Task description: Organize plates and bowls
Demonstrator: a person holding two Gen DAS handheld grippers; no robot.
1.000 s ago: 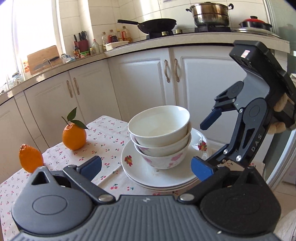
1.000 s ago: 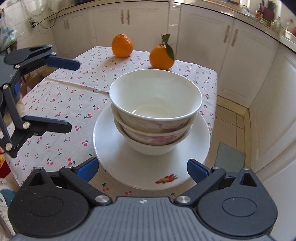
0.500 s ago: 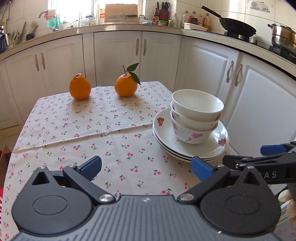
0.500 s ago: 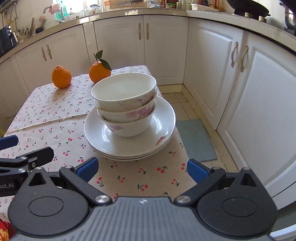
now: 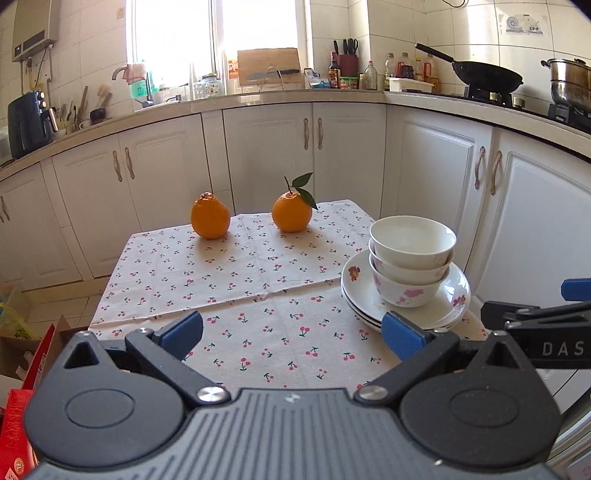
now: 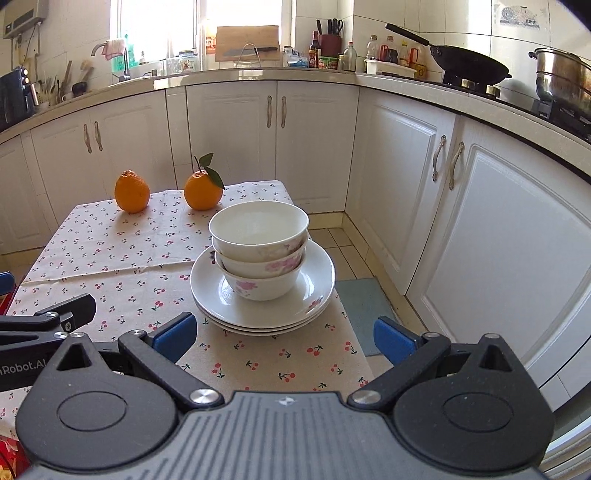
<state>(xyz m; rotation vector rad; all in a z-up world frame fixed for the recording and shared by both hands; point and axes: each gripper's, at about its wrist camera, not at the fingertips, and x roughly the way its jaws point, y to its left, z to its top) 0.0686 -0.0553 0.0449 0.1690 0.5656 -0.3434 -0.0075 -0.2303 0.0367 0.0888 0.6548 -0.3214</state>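
Bowl stack [image 6: 259, 251] on plates [image 6: 317, 295] lies straight ahead of right gripper [image 6: 284, 334], nearer than left gripper [image 5: 291, 332]; both spread wide, empty

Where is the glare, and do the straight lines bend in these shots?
Left wrist view: the window is blown out white, and the countertop bows with fisheye distortion. Right wrist view: the same window glares, and the cabinet doors curve.
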